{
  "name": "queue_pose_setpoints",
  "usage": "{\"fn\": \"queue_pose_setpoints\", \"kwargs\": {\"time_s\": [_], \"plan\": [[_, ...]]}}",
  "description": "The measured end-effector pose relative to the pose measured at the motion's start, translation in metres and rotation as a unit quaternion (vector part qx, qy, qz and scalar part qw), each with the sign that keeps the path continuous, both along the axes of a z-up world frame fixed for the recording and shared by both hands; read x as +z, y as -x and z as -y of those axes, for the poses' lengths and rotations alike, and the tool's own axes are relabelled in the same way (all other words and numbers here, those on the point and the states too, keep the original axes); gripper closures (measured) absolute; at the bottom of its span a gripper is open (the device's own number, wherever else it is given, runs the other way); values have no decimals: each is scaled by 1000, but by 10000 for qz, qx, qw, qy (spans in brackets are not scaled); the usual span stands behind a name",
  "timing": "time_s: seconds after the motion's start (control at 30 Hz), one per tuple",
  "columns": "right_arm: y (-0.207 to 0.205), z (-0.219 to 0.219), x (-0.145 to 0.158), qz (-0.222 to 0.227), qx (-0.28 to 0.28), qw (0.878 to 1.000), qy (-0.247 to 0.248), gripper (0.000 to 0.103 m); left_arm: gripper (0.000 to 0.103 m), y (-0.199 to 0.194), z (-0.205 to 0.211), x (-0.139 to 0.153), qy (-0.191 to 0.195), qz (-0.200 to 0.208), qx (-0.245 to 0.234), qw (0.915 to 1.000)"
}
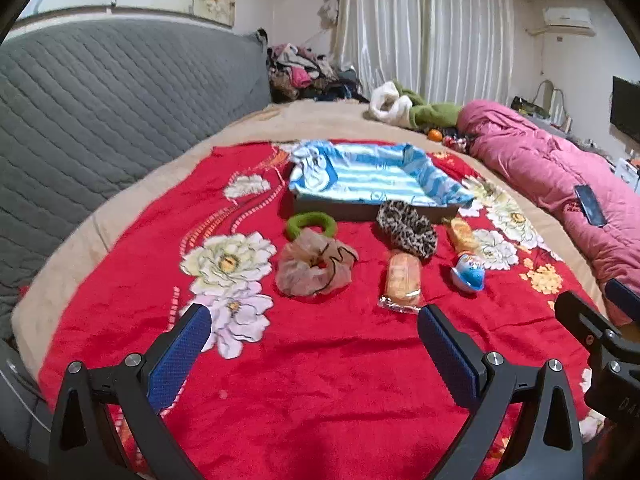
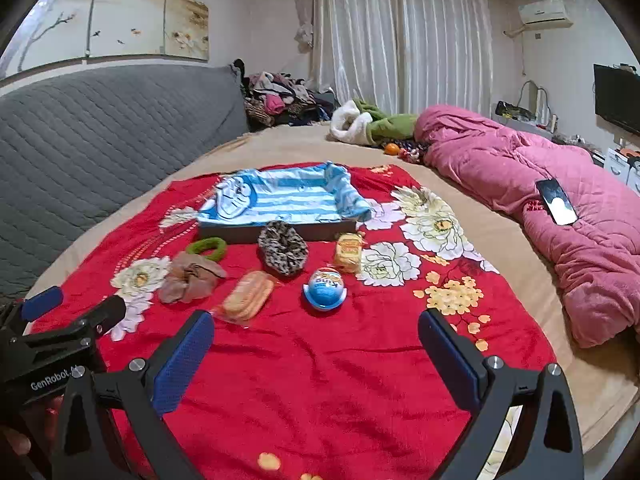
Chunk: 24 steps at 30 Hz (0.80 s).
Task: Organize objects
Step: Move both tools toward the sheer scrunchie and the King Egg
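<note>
On a red flowered blanket (image 1: 320, 360) (image 2: 340, 360) lie a green ring scrunchie (image 1: 311, 224) (image 2: 207, 248), a beige scrunchie (image 1: 314, 266) (image 2: 191, 276), a leopard scrunchie (image 1: 407, 233) (image 2: 283, 252), a wrapped pastry (image 1: 402, 276) (image 2: 247, 295), a yellow snack pack (image 1: 462, 234) (image 2: 349, 253) and a blue-and-white egg toy (image 1: 468, 272) (image 2: 325, 289). Behind them stands a shallow box (image 1: 340, 210) (image 2: 320, 232) lined with blue striped cloth. My left gripper (image 1: 314, 350) and right gripper (image 2: 316, 354) hover open and empty, nearer than the objects.
A grey quilted headboard (image 1: 100, 120) rises on the left. A pink duvet (image 2: 560, 208) with a phone (image 2: 557, 201) on it lies on the right. Clothes (image 2: 280, 100), a green-and-white garment (image 2: 372, 124) and an orange (image 2: 392, 149) sit at the far end.
</note>
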State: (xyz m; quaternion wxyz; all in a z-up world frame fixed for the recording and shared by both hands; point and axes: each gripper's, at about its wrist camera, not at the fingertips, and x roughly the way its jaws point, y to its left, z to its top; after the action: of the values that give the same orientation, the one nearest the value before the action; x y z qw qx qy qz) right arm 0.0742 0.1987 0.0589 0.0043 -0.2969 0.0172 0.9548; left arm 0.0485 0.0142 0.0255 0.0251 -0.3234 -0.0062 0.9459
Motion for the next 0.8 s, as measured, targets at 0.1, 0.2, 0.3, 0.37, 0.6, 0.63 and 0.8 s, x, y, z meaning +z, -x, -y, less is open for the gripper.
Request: {"fn": "queue_pose_setpoints", "kwargs": {"time_s": [0.1, 0.2, 0.3, 0.37, 0.6, 0.63, 0.8], "plan": [[20, -3, -12, 189, -34, 9998, -36, 0, 0, 17, -4, -12, -62, 158, -18, 9999], [37, -5, -23, 328, -84, 9994, -42, 0, 0, 34, -5, -23, -68, 221, 13, 9997], [56, -5, -35, 476, -66, 9988, -50, 0, 0, 53, -4, -34, -41, 370, 75, 9993], [66, -4, -40, 525, -76, 9986, -89, 0, 0, 64, -5, -40, -6, 445, 94, 9990], [92, -8, -54, 689, -95, 9976, -76, 0, 0, 91, -3, -53, -36, 554, 175, 9983], [95, -8, -56, 705, -101, 9974, -107, 0, 0, 93, -3, -54, -39, 558, 191, 9982], [109, -8, -63, 788, -99, 9967, -183, 0, 0, 110, -3, -61, 57, 616, 209, 9979]]}}
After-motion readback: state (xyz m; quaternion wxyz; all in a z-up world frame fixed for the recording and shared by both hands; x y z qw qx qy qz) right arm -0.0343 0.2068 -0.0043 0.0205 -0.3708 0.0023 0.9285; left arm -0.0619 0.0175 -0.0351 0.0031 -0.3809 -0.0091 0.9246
